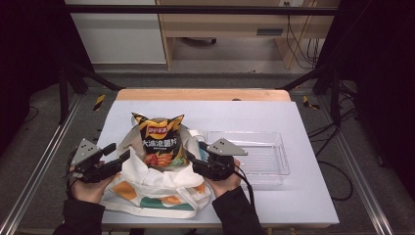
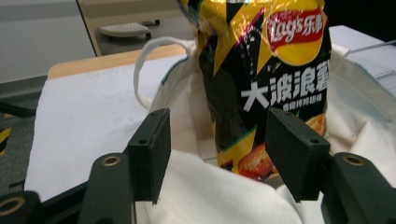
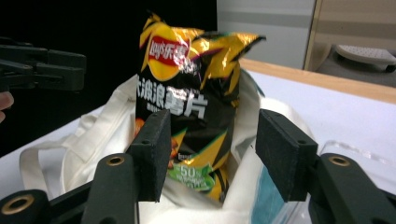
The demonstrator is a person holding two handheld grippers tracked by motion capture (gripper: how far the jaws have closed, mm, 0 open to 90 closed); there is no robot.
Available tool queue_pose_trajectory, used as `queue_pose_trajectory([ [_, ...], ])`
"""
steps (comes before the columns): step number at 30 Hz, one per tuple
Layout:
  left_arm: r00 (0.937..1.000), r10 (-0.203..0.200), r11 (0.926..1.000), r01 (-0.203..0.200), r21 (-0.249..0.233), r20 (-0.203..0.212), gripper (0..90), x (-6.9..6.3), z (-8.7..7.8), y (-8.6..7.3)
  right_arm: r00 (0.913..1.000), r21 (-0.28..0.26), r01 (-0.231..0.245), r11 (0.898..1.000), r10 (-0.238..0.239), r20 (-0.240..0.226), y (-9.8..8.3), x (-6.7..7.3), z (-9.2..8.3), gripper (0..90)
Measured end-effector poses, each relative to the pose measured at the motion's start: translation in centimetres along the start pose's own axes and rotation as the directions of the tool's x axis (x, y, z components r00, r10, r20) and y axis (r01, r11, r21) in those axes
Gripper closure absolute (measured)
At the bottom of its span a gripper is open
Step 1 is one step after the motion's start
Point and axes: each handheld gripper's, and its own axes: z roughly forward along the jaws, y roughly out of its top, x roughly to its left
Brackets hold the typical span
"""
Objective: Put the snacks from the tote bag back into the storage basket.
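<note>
A black and yellow chips bag [image 1: 159,139] stands upright inside a white tote bag [image 1: 156,183] with coloured patches, on the white table. My left gripper [image 1: 120,152] hovers at the tote's left edge, open, its jaws pointing at the tote. In the left gripper view the chips bag [image 2: 266,70] and the tote cloth [image 2: 210,196] lie beyond the open left gripper [image 2: 219,140], and no pad touches them. My right gripper [image 1: 195,152] is at the tote's right side, also open. In the right gripper view the chips bag [image 3: 187,93] shows past the spread jaws of the right gripper [image 3: 212,149].
A clear plastic tray [image 1: 264,156] lies on the table right of the tote, just beyond my right hand. The tote's handle [image 2: 140,70] loops onto the table behind it. A black frame and metal rails surround the table.
</note>
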Motion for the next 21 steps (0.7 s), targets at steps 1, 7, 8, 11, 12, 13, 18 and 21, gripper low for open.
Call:
queue_pose_trajectory([
  [1, 1.0, 0.001, 1.0, -0.001, -0.007, 0.0, 40.7, 0.0, 0.1, 0.3, 1.0, -0.004, 0.0, 1.0, 0.0, -0.002, 0.2, 0.0, 0.0, 45.4],
  [7, 1.0, 0.005, 0.9995, -0.005, -0.032, -0.003, 40.9, -0.4, 0.8, 1.9, 1.0, -0.01, 0.009, 1.0, -0.009, -0.003, 1.5, 0.2, 0.5, 45.7],
  [8, 1.0, 0.005, 0.9994, -0.006, -0.035, -0.004, 40.9, -0.5, 0.9, 2.1, 1.0, -0.013, 0.006, 1.0, -0.006, -0.001, 1.8, 0.3, 0.7, 45.8],
  [11, 1.0, 0.001, 0.9989, -0.001, -0.048, 0.0, 40.9, -0.7, 1.2, 2.8, 1.0, -0.021, 0.004, 1.0, -0.004, -0.004, 2.2, 0.2, 1.0, 46.0],
  [12, 1.0, 0.002, 0.9987, -0.002, -0.051, 0.001, 41.0, -0.8, 1.3, 3.1, 1.0, -0.022, 0.001, 1.0, -0.001, -0.005, 2.3, 0.2, 1.2, 46.1],
  [13, 1.0, -0.001, 0.9986, 0.001, -0.054, 0.006, 41.1, -0.9, 1.5, 3.3, 1.0, -0.025, -0.002, 1.0, 0.002, -0.006, 2.4, 0.1, 1.3, 46.2],
  [18, 0.9998, -0.015, 0.998, 0.016, -0.061, 0.01, 42.2, -1.0, 2.1, 4.1, 0.9998, -0.017, -0.012, 1.0, 0.012, -0.015, 2.9, 0.1, 2.3, 47.4],
  [21, 0.9996, -0.026, 0.9983, 0.026, -0.051, 0.009, 43.2, -1.0, 2.7, 4.2, 0.9998, -0.002, -0.002, 1.0, 0.002, -0.017, 3.2, 0.2, 3.2, 48.3],
])
